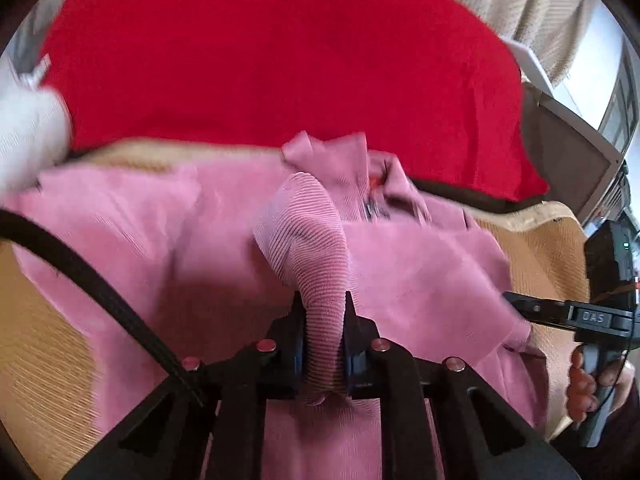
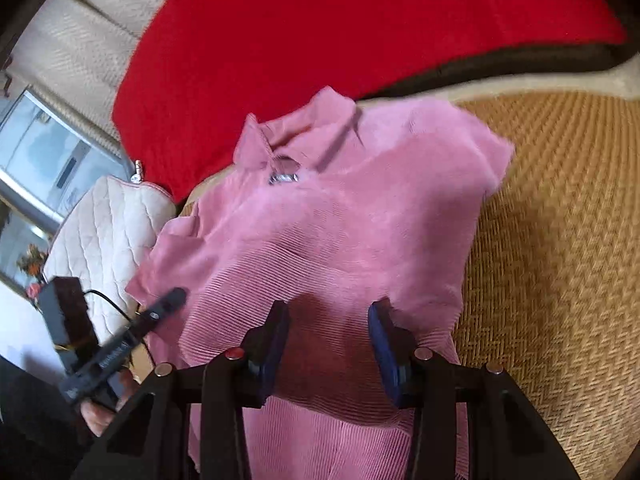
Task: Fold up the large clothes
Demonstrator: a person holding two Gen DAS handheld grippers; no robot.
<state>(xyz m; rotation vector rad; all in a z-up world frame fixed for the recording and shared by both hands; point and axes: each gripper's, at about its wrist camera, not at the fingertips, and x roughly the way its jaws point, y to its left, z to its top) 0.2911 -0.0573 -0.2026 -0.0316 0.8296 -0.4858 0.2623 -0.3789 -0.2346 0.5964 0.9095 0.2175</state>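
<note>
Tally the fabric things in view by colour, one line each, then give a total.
Pink: 1, the ribbed collared garment
Red: 1, the big cloth behind it
Cream: 1, the quilted cushion
White: 1, a blurred cloth at the left wrist view's edge
Total: 4

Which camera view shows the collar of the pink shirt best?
The right wrist view: there the collar lies open and whole at the far end of the pink shirt, near the red blanket. In the left wrist view a raised ridge of fabric pinched in the left gripper partly hides it.
</note>
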